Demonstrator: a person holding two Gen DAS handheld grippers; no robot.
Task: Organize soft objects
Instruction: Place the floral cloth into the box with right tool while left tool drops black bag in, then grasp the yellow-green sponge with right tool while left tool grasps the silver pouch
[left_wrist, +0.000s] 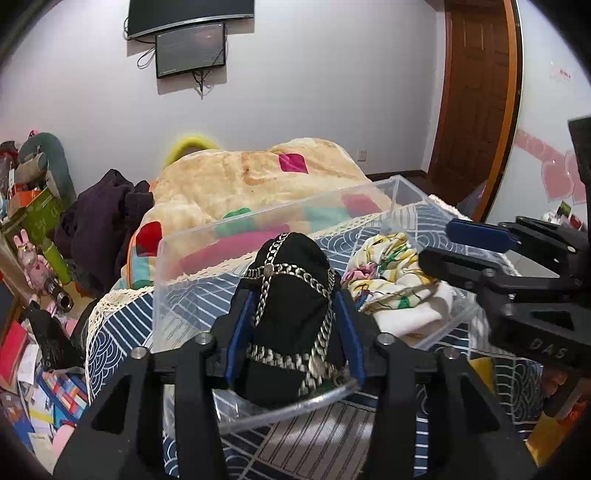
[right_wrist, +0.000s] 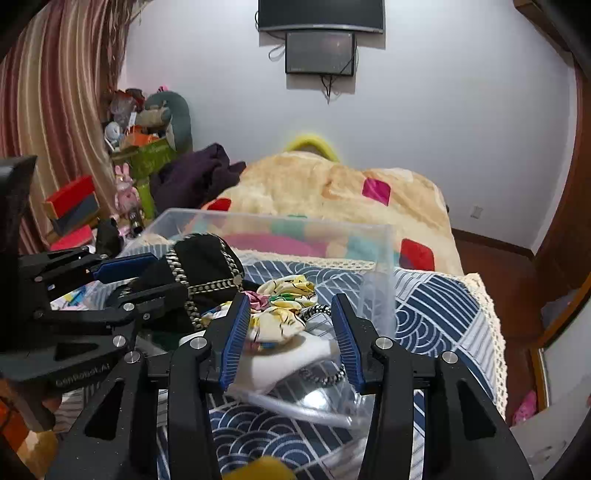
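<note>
My left gripper (left_wrist: 293, 299) is shut on a black cloth with silver chains (left_wrist: 291, 280) and holds it over the near edge of a clear plastic box (left_wrist: 258, 225) on the bed. A floral yellow-white cloth (left_wrist: 391, 280) lies in the box's right half. In the right wrist view my right gripper (right_wrist: 290, 325) is open, its blue pads on either side of the floral cloth (right_wrist: 280, 314) above the box (right_wrist: 376, 258). The left gripper (right_wrist: 122, 277) with the black cloth (right_wrist: 207, 269) shows at the left. The right gripper (left_wrist: 472, 240) shows at the right in the left wrist view.
The box sits on a blue wave-patterned cover (right_wrist: 436, 310) with lace edging. Behind it lie a cream blanket with coloured squares (left_wrist: 266, 177) and a dark purple garment (left_wrist: 107, 218). Clutter of boxes and toys (left_wrist: 33, 229) fills the left floor. A wooden door (left_wrist: 476, 92) stands at the right.
</note>
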